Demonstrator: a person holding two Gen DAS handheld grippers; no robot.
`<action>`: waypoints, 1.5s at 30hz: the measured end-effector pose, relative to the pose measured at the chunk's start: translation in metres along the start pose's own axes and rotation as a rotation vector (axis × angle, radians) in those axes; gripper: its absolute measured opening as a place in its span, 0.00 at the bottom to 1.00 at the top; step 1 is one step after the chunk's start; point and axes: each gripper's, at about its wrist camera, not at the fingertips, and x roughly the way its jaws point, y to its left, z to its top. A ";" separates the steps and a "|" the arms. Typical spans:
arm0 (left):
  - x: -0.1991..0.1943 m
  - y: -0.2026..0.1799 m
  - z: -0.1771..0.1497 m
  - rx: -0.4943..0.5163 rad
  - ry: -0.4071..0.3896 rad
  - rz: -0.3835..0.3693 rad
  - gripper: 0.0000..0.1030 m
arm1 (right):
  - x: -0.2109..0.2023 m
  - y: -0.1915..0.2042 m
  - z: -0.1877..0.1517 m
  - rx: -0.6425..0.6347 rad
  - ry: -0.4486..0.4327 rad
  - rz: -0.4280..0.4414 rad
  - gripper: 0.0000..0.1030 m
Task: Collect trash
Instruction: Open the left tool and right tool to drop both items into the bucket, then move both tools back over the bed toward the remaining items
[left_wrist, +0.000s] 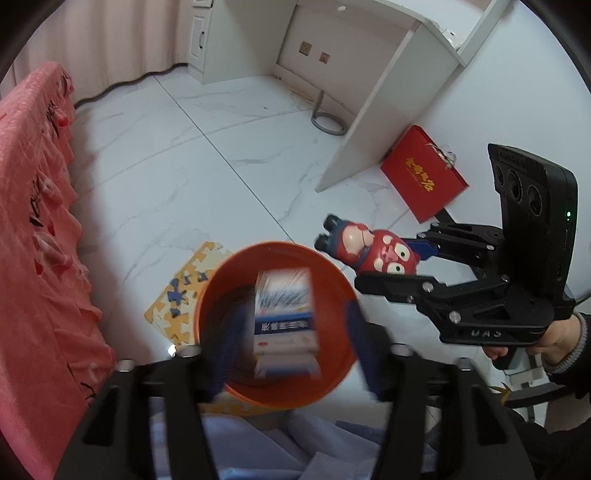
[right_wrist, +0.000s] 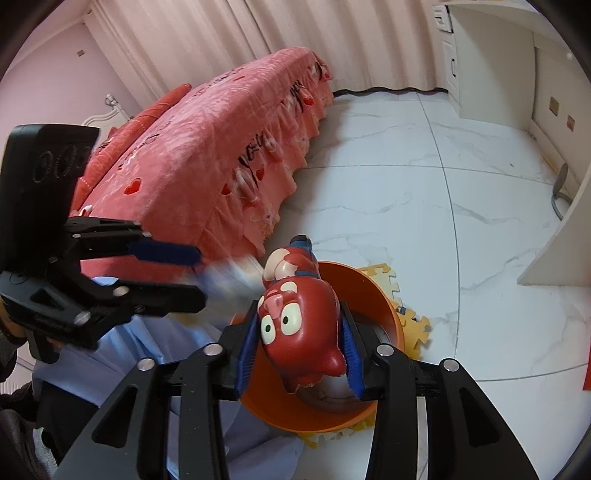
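White marble-look tile floor (left_wrist: 177, 155), bedroom; bed under a pink ruffled cover (right_wrist: 207, 155) upper left of the right wrist view, pale curtains behind it, white desk (left_wrist: 373, 110) top right of the left view. Orange round plastic bin (left_wrist: 332, 280) sits on a yellow foam puzzle mat (left_wrist: 173, 295), lower centre in both views. Left gripper (left_wrist: 291, 332) points steeply down over the bin, jaws wide apart; a blue-and-white carton (left_wrist: 284, 317) shows blurred in the gap between the fingers, over the bin mouth, pads not pressing on it. In the right view the same carton is only a smear just past the left fingertips, centre left. Right gripper (right_wrist: 299, 347) is over the bin's near rim, blue ribbed pads on both flanks of a glossy red cartoon-pig toy (right_wrist: 303, 317): hard smooth shell, big white eyes, pink snout, head toward the camera, dark blue feet pointing away. Toy looks clamped, jaws at a medium gap set by its body. In the left view the toy hangs just right of the bin rim, centre right, above the floor, with a hand (left_wrist: 554, 339) on the right gripper's handle at the right edge. Red gift bag (left_wrist: 424, 177) with gold lettering leans by the desk panel, well apart from the bin. Light blue cloth (right_wrist: 122, 369) fills the bottom of both frames, next to the bin. Nothing blocks the bin mouth but the carton itself.
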 end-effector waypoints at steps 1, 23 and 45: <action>0.001 0.001 0.000 0.002 -0.001 0.009 0.67 | 0.001 -0.001 0.000 0.006 0.001 -0.004 0.50; -0.079 0.006 -0.035 -0.065 -0.122 0.124 0.80 | -0.041 0.070 0.013 -0.097 -0.060 0.108 0.51; -0.272 0.055 -0.236 -0.546 -0.346 0.506 0.89 | -0.011 0.344 0.020 -0.548 0.016 0.452 0.59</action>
